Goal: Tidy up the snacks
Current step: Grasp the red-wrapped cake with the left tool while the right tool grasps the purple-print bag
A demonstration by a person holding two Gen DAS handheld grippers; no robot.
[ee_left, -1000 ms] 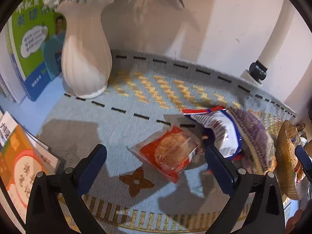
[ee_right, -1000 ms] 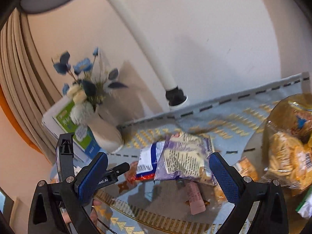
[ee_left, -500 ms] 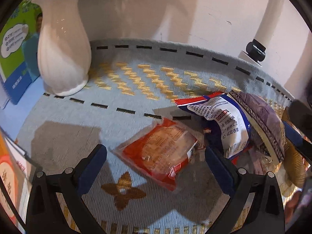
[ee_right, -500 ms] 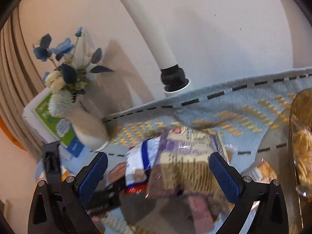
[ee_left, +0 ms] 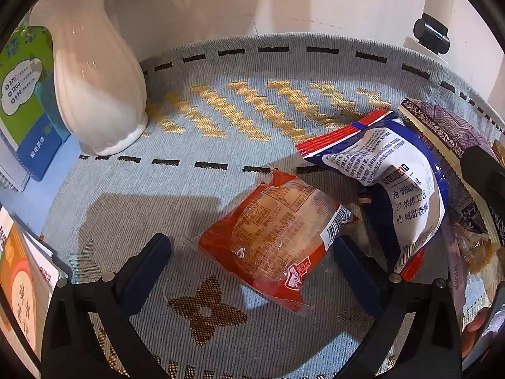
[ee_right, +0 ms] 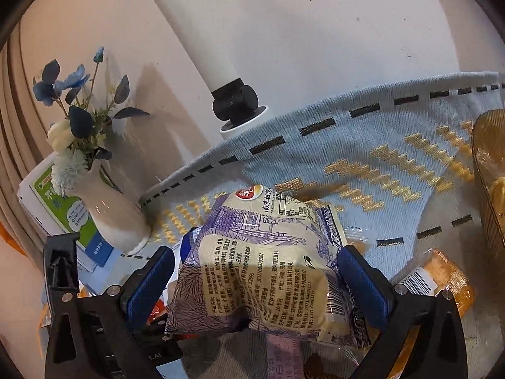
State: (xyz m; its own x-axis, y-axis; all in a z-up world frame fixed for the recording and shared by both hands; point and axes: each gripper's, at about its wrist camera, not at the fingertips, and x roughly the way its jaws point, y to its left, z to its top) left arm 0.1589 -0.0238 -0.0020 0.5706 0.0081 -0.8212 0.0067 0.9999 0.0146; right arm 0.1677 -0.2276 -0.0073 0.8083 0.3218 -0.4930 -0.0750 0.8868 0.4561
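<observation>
A red cake packet point(ee_left: 274, 237) lies on the blue-grey woven cloth point(ee_left: 252, 72). My left gripper point(ee_left: 252, 252) is open, its fingers on either side of the packet, low over the cloth. To the right lies a blue-and-white snack bag point(ee_left: 388, 173), with a purple-and-cream bag point(ee_left: 448, 126) beside it. In the right wrist view my right gripper point(ee_right: 255, 274) is open and straddles the purple-and-cream bag point(ee_right: 268, 268). An orange packet point(ee_right: 442, 278) lies to its right. A woven basket point(ee_right: 489, 173) with snacks is at the right edge.
A white ribbed vase point(ee_left: 91, 75) with blue flowers point(ee_right: 72, 94) stands at the back left of the cloth. Books point(ee_left: 25, 101) lean behind it and more books point(ee_left: 22, 284) lie at the left. A white pole with a black clamp point(ee_right: 233, 101) stands by the wall.
Both grippers have moved forward and down. The red packet now sits between my left fingers and the purple-and-cream bag between my right fingers. Both stay open.
</observation>
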